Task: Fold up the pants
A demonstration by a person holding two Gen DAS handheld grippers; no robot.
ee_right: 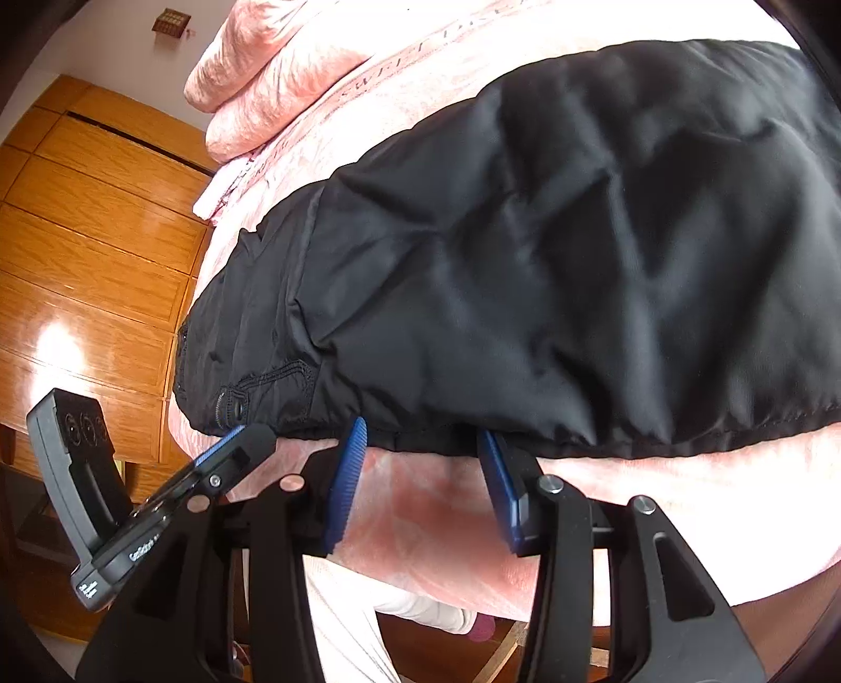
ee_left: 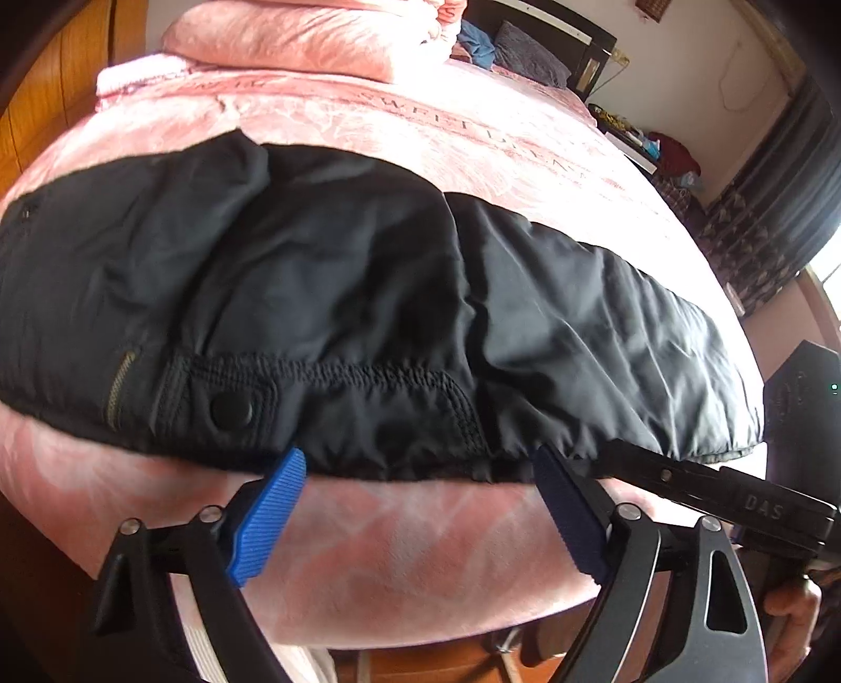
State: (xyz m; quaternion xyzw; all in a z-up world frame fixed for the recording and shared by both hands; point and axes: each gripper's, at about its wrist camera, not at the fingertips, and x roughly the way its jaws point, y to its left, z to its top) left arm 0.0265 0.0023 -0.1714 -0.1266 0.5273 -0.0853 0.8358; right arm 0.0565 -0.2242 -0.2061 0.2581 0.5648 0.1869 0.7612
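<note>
Black pants (ee_left: 368, 294) lie spread across a pink bed (ee_left: 399, 557), their near edge along the bed's front side. A snap button (ee_left: 231, 412) and a zipper (ee_left: 118, 389) show at the waist end on the left. My left gripper (ee_left: 420, 473) is open, its blue fingertips just below the pants' near edge, holding nothing. In the right wrist view the pants (ee_right: 552, 252) fill the upper frame. My right gripper (ee_right: 423, 438) is open at the same near edge, empty. The left gripper (ee_right: 221, 462) shows to its left.
Pink pillows (ee_left: 294, 37) are stacked at the bed's far end. A wooden wardrobe (ee_right: 89, 252) stands to the left. A cluttered side table (ee_left: 652, 147) and curtains (ee_left: 762, 210) are on the right. The right gripper's body (ee_left: 736, 494) crosses the lower right.
</note>
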